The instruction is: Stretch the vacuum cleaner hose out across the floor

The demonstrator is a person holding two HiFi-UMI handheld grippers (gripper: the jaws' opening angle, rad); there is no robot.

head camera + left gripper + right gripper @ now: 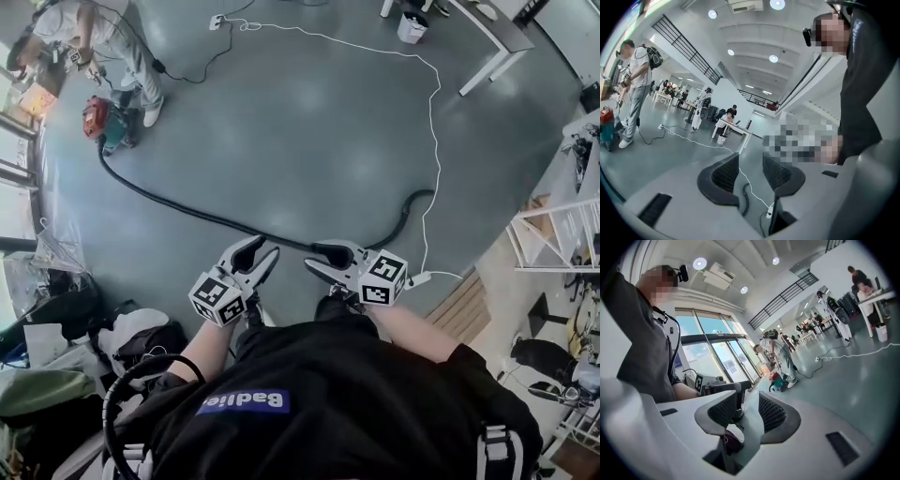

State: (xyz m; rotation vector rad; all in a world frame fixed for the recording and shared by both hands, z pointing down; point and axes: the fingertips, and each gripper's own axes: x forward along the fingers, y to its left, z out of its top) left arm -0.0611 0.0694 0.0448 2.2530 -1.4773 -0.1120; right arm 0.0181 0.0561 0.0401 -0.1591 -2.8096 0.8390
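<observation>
- Seen from the head camera, a person in a black top held two grippers out over a grey floor, side by side and apart.
- The left gripper [258,255] had its jaws parted with nothing between them; in the left gripper view [751,161] only floor showed through the gap.
- The right gripper [323,264] had its jaws a little apart and gripped nothing; in the right gripper view [749,401] the other gripper showed beyond the gap.
- The black vacuum cleaner hose [178,208] lay on the floor below the grippers; it ran from a red and teal vacuum cleaner [101,122] at upper left, passed behind the grippers, and curled up at right.
- A second person [112,42] stood bent over just beside the vacuum cleaner.
- A white cable [433,122] trailed from a power strip [217,21] at the top down the right side.
- A white bin [412,26] stood beside a table leg [483,73] at the top; its contents could not be made out.
</observation>
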